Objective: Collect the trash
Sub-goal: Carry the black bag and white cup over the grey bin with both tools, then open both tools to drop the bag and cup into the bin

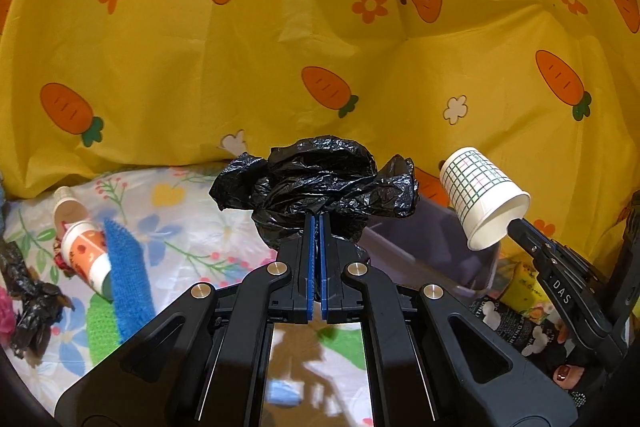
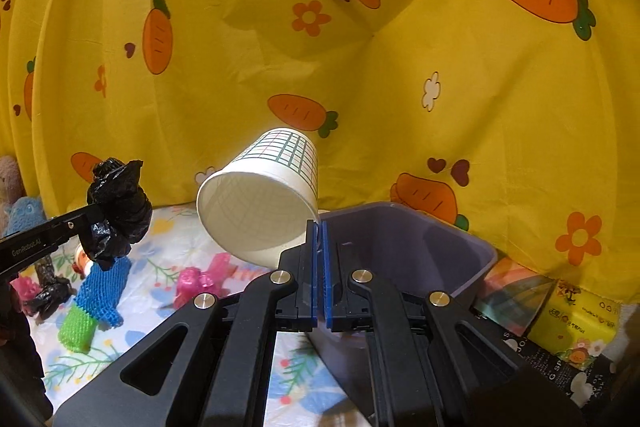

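- Above the floral sheet (image 1: 192, 211), my left gripper (image 1: 317, 223) is clamped tight on a crumpled black plastic bag (image 1: 320, 183), held off the surface.
- To its right, my right gripper (image 2: 317, 231) pinches the rim of a white paper cup (image 2: 260, 199) with a grid print — tilted, mouth toward the camera.
- Just right of the cup sits the grey bin (image 2: 460, 243), in front of the yellow carrot cloth (image 2: 400, 67).
- Far left on the sheet lie an orange-and-white cup (image 1: 86, 255) and another black bag scrap (image 1: 32, 303).
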`<state>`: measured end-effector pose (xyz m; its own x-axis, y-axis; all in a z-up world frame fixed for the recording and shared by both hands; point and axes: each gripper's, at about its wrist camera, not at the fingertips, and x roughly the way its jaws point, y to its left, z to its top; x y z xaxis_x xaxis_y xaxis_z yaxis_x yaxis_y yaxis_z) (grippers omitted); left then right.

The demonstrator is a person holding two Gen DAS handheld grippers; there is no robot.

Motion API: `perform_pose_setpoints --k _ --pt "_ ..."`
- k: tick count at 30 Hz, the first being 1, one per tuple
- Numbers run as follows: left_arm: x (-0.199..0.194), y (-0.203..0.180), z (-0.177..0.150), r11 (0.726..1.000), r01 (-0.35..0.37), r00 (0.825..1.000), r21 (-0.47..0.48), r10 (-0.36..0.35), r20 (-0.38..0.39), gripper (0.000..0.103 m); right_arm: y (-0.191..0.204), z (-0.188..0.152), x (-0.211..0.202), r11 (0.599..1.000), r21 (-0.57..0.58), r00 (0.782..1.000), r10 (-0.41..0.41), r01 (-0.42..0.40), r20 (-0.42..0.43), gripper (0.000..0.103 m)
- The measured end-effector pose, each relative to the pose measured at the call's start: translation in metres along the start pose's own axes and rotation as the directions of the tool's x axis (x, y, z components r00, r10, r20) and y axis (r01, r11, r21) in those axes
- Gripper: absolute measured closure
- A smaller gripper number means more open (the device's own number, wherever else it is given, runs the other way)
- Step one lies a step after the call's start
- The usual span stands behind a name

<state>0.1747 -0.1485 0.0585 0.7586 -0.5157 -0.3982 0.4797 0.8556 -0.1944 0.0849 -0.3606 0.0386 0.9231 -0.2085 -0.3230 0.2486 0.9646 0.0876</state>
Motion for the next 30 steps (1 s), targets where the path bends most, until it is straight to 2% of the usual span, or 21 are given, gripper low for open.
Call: perform_pose_setpoints --k 4,7,13,20,30 --pt "0.029 -0.026 0.005 0.995 0.092 0.996 0.024 -0.092 -0.021 0.102 -0.016 -0.003 0.006 0.998 0.016 0.998 -0.058 0.058 -0.015 0.100" --pt "0.050 -0.046 0.008 0.985 0.168 0.985 0.032 -0.166 -0.045 0.102 -0.025 -0.005 0.009 0.996 0.027 0.996 -0.090 0.091 -0.026 0.100" --pt "0.081 -0.081 0.004 0.964 0.256 0.965 0.074 -0.251 -0.080 0.102 -0.040 -0.009 0.015 0.988 0.044 0.988 -0.146 0.149 -0.048 0.100" --pt "0.109 -0.091 -0.005 0.953 0.299 0.948 0.051 -0.291 -0.125 0.102 -0.050 -0.013 0.023 0.983 0.047 0.982 -0.174 0.177 -0.074 0.100" --pt "0.130 -0.092 -0.014 0.941 0.340 0.926 0.001 -0.334 -0.175 0.102 -0.055 -0.020 0.032 0.981 0.050 0.978 -0.180 0.186 -0.106 0.100"
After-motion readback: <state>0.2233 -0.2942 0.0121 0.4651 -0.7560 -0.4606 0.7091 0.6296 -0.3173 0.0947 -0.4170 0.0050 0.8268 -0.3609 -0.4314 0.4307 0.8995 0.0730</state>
